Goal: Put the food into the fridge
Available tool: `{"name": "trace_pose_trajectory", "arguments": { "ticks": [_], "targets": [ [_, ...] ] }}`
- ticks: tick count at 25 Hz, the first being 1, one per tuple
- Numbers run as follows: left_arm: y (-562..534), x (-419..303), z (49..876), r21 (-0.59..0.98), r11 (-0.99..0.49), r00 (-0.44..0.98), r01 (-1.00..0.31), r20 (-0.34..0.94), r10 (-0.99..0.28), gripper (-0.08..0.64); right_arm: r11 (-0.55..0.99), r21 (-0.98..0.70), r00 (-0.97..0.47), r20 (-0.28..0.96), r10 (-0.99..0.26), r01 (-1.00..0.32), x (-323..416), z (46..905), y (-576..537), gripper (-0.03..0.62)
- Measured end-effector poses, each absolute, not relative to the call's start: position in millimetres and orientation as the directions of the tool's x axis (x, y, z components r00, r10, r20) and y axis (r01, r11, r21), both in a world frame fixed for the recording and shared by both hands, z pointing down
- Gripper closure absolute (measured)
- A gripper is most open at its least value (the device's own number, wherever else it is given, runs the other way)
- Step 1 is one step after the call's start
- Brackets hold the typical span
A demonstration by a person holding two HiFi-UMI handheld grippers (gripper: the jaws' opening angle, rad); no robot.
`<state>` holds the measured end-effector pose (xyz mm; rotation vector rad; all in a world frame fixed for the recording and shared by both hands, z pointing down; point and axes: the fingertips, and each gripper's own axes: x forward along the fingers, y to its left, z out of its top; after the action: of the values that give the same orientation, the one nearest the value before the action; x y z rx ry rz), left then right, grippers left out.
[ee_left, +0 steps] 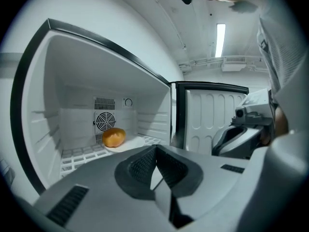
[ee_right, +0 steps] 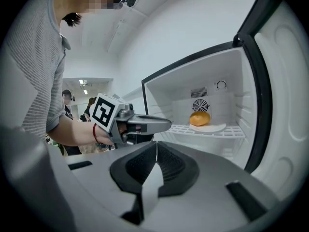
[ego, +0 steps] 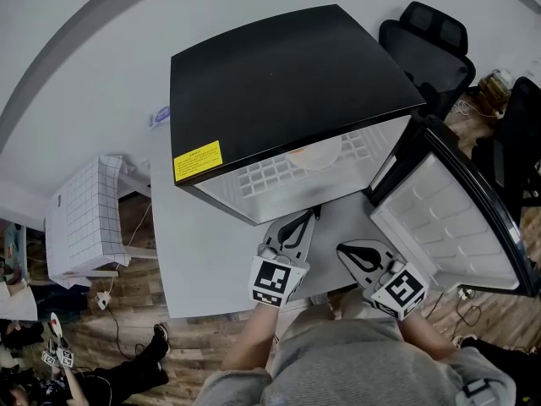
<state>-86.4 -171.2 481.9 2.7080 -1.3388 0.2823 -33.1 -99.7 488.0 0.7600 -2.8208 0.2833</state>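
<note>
Left gripper (ee_left: 155,151): jaws together, empty. Right gripper (ee_right: 155,146): likewise closed on nothing. Round orange-brown bun-like food (ee_left: 114,137) sits on white plate (ee_right: 219,127) inside open black fridge (ego: 279,83). Judged light, soft, crushable; take hold gently across its middle.

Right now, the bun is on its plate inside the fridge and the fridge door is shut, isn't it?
Not quite: the door is open, as the head view shows. The bun does sit on its plate inside the fridge.
</note>
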Motion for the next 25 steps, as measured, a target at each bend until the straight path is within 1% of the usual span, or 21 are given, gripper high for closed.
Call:
{"name": "trace_pose_trajectory", "arguments": {
  "ticks": [3, 10, 14, 17, 21, 25],
  "targets": [
    [-156, -80, 483, 0.021, -0.620, 0.611, -0.784, 0.196, -0.767, 0.549, 0.848, -0.127, -0.845, 0.243, -0.477, -0.515, -33, 486, -100, 0.578],
    [-115, -80, 484, 0.104, -0.604, 0.613, -0.790, 0.128, -0.779, 0.549, 0.841, -0.117, -0.839, 0.227, -0.495, -0.528, -28, 480, -102, 0.578],
    [-103, -77, 475, 0.134, -0.615, 0.628, -0.777, 0.094, -0.772, 0.549, 0.852, -0.106, -0.846, 0.231, -0.480, -0.512, -27, 474, -97, 0.578],
    [-101, -72, 464, 0.125, -0.636, 0.645, -0.762, 0.057, -0.762, 0.549, 0.844, -0.105, -0.839, 0.227, -0.495, -0.526, -25, 471, -97, 0.578],
    [-101, -70, 457, 0.077, -0.646, 0.650, -0.760, 0.048, -0.759, 0.549, 0.832, -0.095, -0.829, 0.204, -0.521, -0.546, -22, 466, -99, 0.578],
    [-100, -65, 443, 0.064, -0.658, 0.659, -0.750, -0.001, -0.752, 0.549, 0.835, -0.082, -0.829, 0.203, -0.521, -0.544, -22, 459, -97, 0.578]
  ]
}}
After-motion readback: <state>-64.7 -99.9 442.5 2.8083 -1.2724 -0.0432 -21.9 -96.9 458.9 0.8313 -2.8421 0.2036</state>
